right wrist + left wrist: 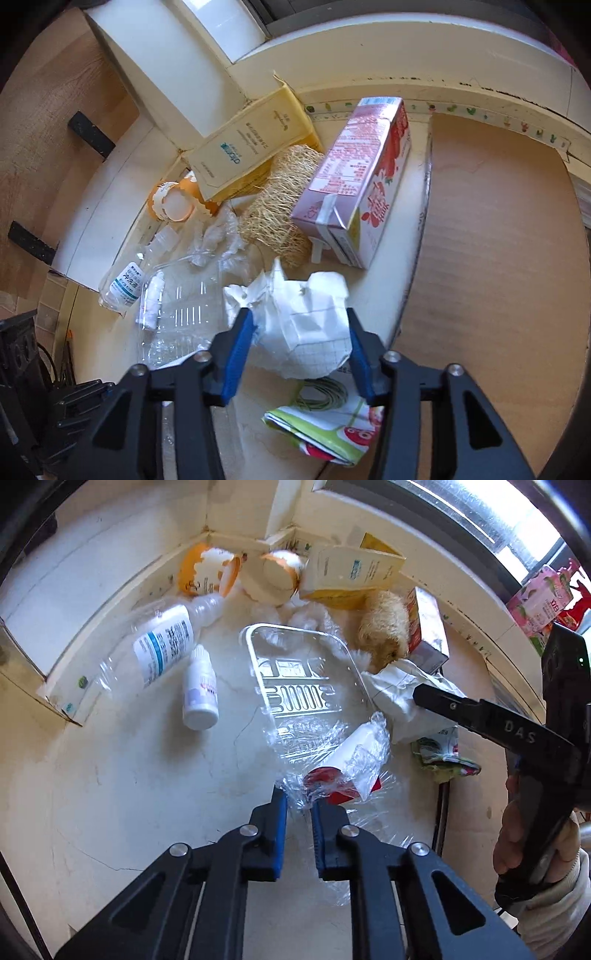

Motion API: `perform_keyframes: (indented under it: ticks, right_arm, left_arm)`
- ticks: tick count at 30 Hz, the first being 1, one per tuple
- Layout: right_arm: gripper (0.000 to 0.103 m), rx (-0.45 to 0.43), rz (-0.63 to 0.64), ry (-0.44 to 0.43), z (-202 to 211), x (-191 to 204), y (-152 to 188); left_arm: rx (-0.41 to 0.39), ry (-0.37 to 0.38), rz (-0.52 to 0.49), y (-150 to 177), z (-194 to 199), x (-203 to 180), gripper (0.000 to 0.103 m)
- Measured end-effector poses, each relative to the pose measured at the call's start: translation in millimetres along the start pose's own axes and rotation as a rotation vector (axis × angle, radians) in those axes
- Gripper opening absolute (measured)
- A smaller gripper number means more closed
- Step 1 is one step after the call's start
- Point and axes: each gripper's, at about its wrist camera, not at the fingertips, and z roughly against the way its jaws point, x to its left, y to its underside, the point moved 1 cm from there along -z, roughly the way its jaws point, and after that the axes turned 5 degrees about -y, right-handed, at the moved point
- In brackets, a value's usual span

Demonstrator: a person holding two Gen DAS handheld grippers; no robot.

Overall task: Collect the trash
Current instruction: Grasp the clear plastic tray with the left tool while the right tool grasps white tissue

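Pinching down on a thin fold of clear plastic wrap (325, 794), the left claw (298, 805) stands almost shut, its blue pads (281, 834) drawn in on the film that trails off a red-and-white wrapped packet (351, 764) — a grip at the loose edge, probably because the crinkled film offers more to bite than the packet itself. Left of it the litter lies heaped into the corner of the pale table (129, 794): a crushed water bottle (162, 650), a small white bottle (200, 690) and a clear plastic tray (299, 672), with torn orange cups (208, 570) against the wall. Farther right, the right claw (299, 339) sits half open around a crumpled white paper (306, 325); its pads bracket the wad on both sides, though whether they already press on it I cannot tell.

From the left wrist the person's hand (532, 834) on the other tool shows, as does the pinched wrap — neither appears from the right wrist. That view alone gives a pink milk carton (354, 184), a loofah (280, 206), a cream box (251, 147), a coil of green wire (321, 395) and a folded green packet (325, 432) just under the claw, plus a brown cardboard sheet (498, 277) at the table's right.
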Motion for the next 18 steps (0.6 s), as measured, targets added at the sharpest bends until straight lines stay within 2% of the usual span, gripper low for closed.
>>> perform_keyframes:
  ticks: [3,6,18]
  right_arm:
    - [0.027,-0.031,0.052,0.03,8,13,2]
    - [0.024,-0.068,0.071,0.022,21,21,3]
    - [0.024,-0.194,0.085,-0.031,92,54,26]
  left_arm:
    - [-0.036,-0.018,-0.029,1,13,-3,0.008]
    - [-0.06,-0.015,-0.035,5,27,-5,0.008]
    - [-0.18,-0.051,-0.061,48,116,11,0.007]
